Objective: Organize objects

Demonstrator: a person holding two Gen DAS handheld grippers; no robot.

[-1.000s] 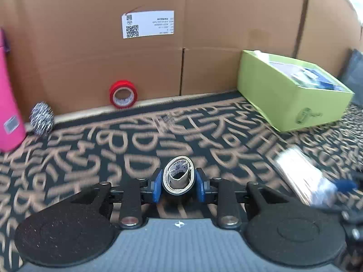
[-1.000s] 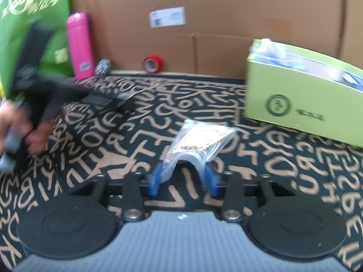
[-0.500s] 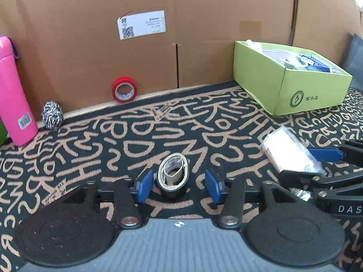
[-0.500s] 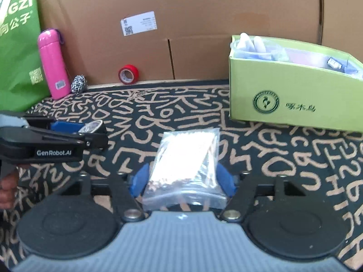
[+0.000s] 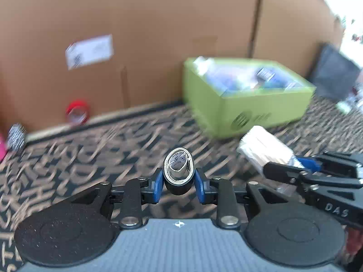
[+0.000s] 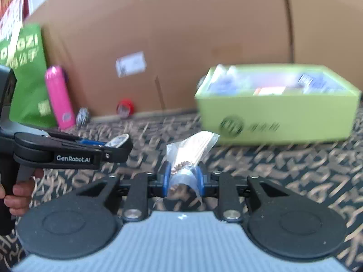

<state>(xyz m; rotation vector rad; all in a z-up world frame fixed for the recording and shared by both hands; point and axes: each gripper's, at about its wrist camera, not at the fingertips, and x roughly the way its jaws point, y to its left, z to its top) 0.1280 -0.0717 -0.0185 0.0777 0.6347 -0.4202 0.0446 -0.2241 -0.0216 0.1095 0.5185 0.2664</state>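
Observation:
My left gripper (image 5: 178, 182) has its blue pads pressed on a black tape roll (image 5: 178, 170) with a pale paper core, and its jaws are closing. The roll is lifted off the patterned cloth. My right gripper (image 6: 183, 179) squeezes the lower end of a clear plastic bag (image 6: 192, 147) of small brown pieces, jaws also closing. The right wrist view shows the left gripper (image 6: 115, 146) to the left, carrying the roll (image 6: 116, 140). The bag (image 5: 261, 147) appears at the right of the left wrist view. A lime green box (image 6: 295, 117) holding several items stands ahead.
A cardboard wall (image 5: 158, 34) closes the back. Against it lie a red tape roll (image 6: 124, 108), a steel scourer (image 6: 82, 115), a pink bottle (image 6: 59, 97) and a green bag (image 6: 29, 79). A hand (image 6: 15, 195) holds the left gripper's handle.
Half a second ago both grippers stood open around their objects on the cloth. Both have since closed on them and risen, and the views have swung toward the green box.

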